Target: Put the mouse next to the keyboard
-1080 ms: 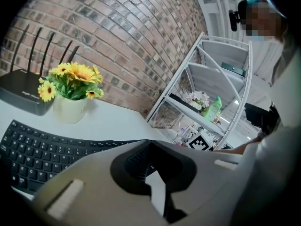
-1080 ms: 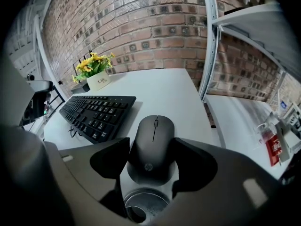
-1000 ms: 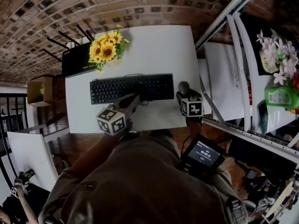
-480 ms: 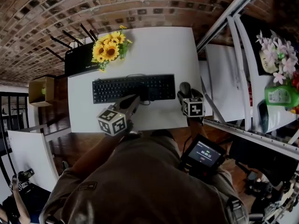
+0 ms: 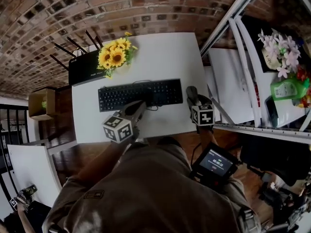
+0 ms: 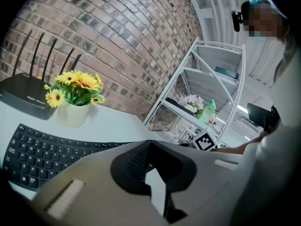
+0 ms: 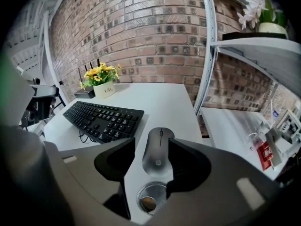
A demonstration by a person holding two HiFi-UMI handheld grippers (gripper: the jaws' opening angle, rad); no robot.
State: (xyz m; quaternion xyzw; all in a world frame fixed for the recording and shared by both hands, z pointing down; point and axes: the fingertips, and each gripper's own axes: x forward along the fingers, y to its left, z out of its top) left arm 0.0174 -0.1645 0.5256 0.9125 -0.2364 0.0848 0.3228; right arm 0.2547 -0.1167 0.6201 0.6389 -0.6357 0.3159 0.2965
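The mouse (image 7: 159, 147) lies flat on the white table (image 5: 160, 52), close to its right edge. It is just beside the right end of the keyboard (image 5: 140, 94), and a small strip of bare table shows between the two. The long side of the mouse runs about across the long side of the keyboard.

The right tool (image 7: 152, 150) hangs over the mouse and points steeply down. Its jaws stand fairly wide, one on each side of the mouse. They have just been closing a little, but the pads do not press on the mouse, and the left jaw is clearly apart from it.

The left tool (image 6: 149, 147) is over the near edge of the table, in front of the middle of the keyboard. Its jaw tips are together and there is nothing between them.

At the far left corner of the table stand sunflowers (image 5: 115, 55) in a pale pot, with a black router (image 5: 83, 68) just beside them.
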